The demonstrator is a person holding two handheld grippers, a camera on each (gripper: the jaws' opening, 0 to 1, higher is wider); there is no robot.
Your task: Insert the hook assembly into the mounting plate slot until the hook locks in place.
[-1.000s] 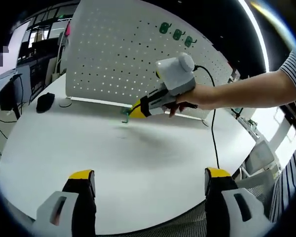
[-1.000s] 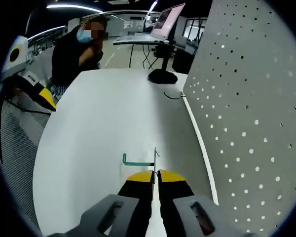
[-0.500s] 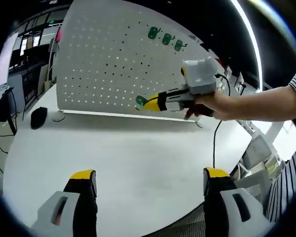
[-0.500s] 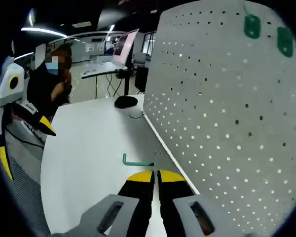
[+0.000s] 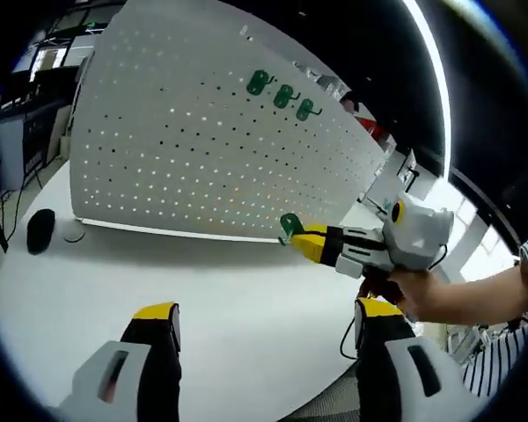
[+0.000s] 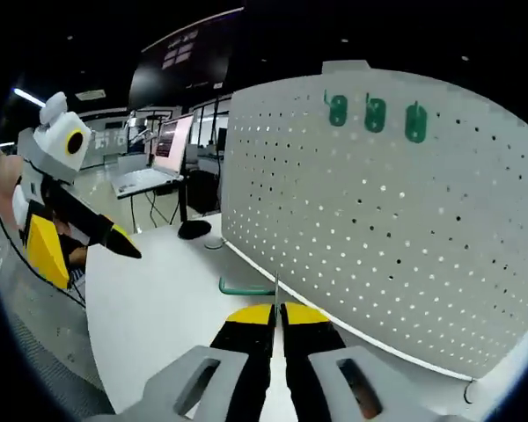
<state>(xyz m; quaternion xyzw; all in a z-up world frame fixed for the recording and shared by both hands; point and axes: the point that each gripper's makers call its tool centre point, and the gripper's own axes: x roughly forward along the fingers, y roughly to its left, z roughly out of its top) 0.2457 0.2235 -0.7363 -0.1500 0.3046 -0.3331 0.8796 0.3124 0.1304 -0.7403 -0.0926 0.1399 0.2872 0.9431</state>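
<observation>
Hook (image 6: 246, 287), green, sits pinched between our right gripper (image 6: 279, 314)'s closed jaws, its wire jutting out just past the tips. Over the last second we lifted it off the table (image 5: 202, 290) and swung to face the pegboard (image 6: 405, 246), so we judge insertion comes next. Three green hooks (image 6: 375, 114) already hang well above it. Our left gripper (image 5: 255, 321) hangs apart, holding nothing, over the table.

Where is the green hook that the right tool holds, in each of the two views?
Left gripper view: the hook is right of centre, at the tip of the right tool, in front of the pegboard.
Right gripper view: low centre, just above that tool's shut jaws.
Shared landmark: three green hooks high on the pegboard.
</observation>
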